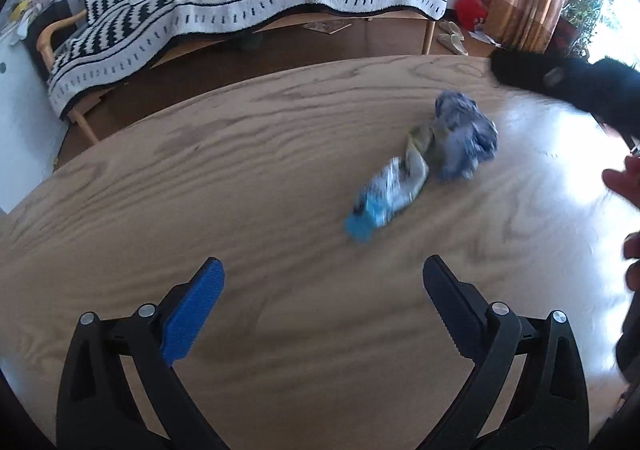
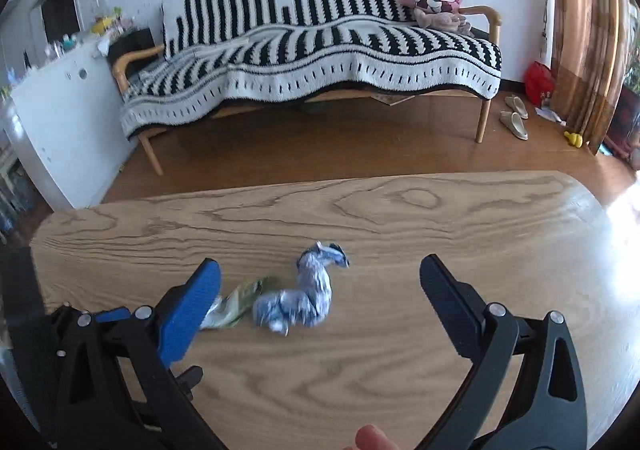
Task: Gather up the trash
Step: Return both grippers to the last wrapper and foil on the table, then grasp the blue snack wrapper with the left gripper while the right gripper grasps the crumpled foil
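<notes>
Right wrist view: right tool (image 2: 320, 286) spread wide over crumpled wrapper (image 2: 300, 300) on worktop (image 2: 400, 370); left tool (image 1: 323, 282) likewise apart. Descend centred, then close.

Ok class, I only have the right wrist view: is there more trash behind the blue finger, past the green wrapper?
Observer: Yes. The left wrist view shows a light-blue packet right beside the green wrapper.
Operator: Is the left gripper holding anything?
Observer: No. The left gripper is open, with only bare table between its fingers.
Operator: Which piece lies nearest it?
Observer: The light-blue packet.
</notes>
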